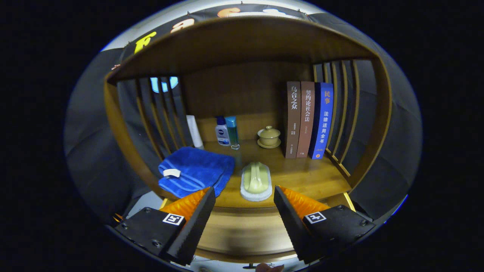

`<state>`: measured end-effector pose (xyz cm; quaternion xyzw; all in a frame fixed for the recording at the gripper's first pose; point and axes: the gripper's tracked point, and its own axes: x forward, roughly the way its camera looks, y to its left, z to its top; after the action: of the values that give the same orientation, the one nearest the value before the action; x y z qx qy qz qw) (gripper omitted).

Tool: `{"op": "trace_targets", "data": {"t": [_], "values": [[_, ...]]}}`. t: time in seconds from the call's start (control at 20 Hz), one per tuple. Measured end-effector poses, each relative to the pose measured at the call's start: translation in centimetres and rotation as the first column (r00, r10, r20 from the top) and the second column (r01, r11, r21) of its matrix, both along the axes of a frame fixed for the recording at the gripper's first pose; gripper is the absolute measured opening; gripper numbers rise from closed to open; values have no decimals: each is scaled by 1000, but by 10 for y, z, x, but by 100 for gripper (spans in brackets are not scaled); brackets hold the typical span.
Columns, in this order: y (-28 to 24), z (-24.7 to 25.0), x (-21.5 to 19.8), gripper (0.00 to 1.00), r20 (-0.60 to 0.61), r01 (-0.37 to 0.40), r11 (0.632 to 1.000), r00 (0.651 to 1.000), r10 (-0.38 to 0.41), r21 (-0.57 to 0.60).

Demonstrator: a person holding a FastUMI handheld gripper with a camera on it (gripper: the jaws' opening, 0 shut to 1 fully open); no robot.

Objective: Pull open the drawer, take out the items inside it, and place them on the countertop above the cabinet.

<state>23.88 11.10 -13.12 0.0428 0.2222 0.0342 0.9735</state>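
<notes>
Gripper (244,196) with fingers spread and holding nothing, facing the countertop (302,177). A blue towel (196,170) and a brush (256,181) lie just beyond the fingers. The drawer front (242,230) below appears closed; whether items remain inside cannot be told.

Dim warm light on the shelf, dark surroundings, strong fisheye bending, blurred cabinet front below

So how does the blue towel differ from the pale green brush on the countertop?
The blue towel is soft folded cloth, lying beyond one finger of the open claw; the pale green brush is a rigid, narrower block on a white base, just ahead between the fingers. Both rest flat on the wooden countertop.
</notes>
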Motion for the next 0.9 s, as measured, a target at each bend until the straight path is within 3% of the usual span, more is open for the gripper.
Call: {"op": "trace_targets", "data": {"t": [0.2, 0.55, 0.9], "values": [[12, 15, -56, 100, 165, -11, 998, 986, 0, 68], [10, -32, -125, 100, 215, 0, 999, 977, -9, 41], [10, -104, -160, 100, 221, 2, 1000, 975, 2, -20]]}}
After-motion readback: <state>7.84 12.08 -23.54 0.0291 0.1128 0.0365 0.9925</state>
